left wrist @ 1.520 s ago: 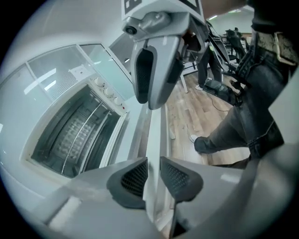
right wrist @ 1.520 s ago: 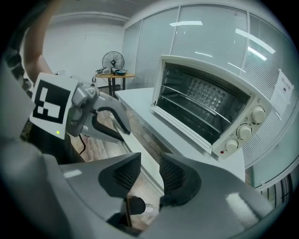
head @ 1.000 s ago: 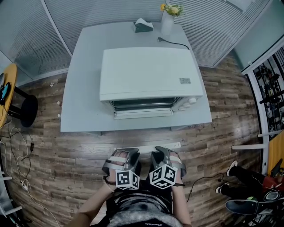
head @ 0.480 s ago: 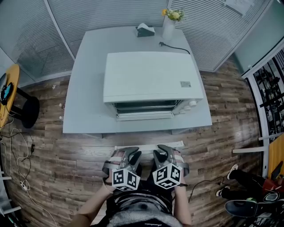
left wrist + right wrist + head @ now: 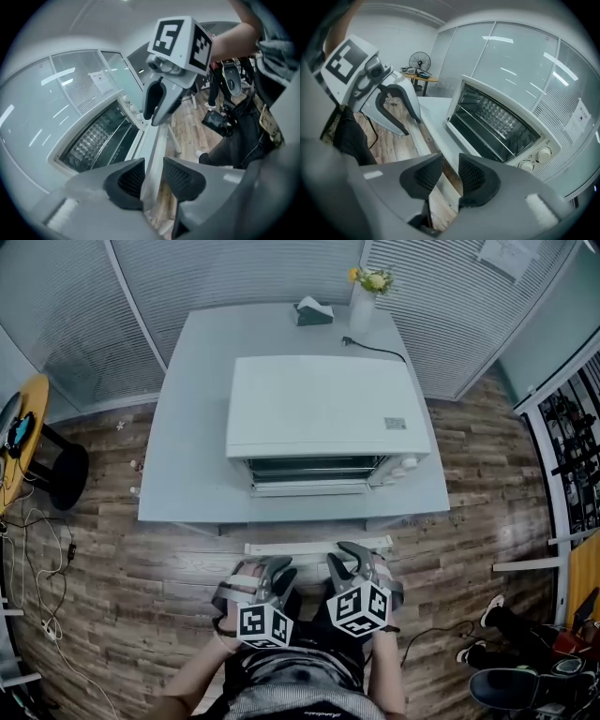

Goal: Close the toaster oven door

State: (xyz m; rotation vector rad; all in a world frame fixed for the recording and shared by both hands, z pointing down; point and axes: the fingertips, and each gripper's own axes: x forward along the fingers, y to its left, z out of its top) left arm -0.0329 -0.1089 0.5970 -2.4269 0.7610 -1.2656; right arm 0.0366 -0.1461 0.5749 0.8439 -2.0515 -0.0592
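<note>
Toaster oven [image 5: 323,409] on grey worktop [image 5: 187,446], door [image 5: 309,488] lowered open; left claw [image 5: 270,568], jaws just opening, and right claw [image 5: 349,557] both gape empty, short of the worktop

Left claw [image 5: 153,176] wider apart than before, nothing between.

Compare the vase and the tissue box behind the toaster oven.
The vase is tall, slim and pale; the tissue box is low, squat and dark. The vase holds yellow flowers; the tissue box shows a white tissue at its top. In the head view, the vase stands to the right of the tissue box. Both stand at the far edge of the grey table, behind the toaster oven.
</note>
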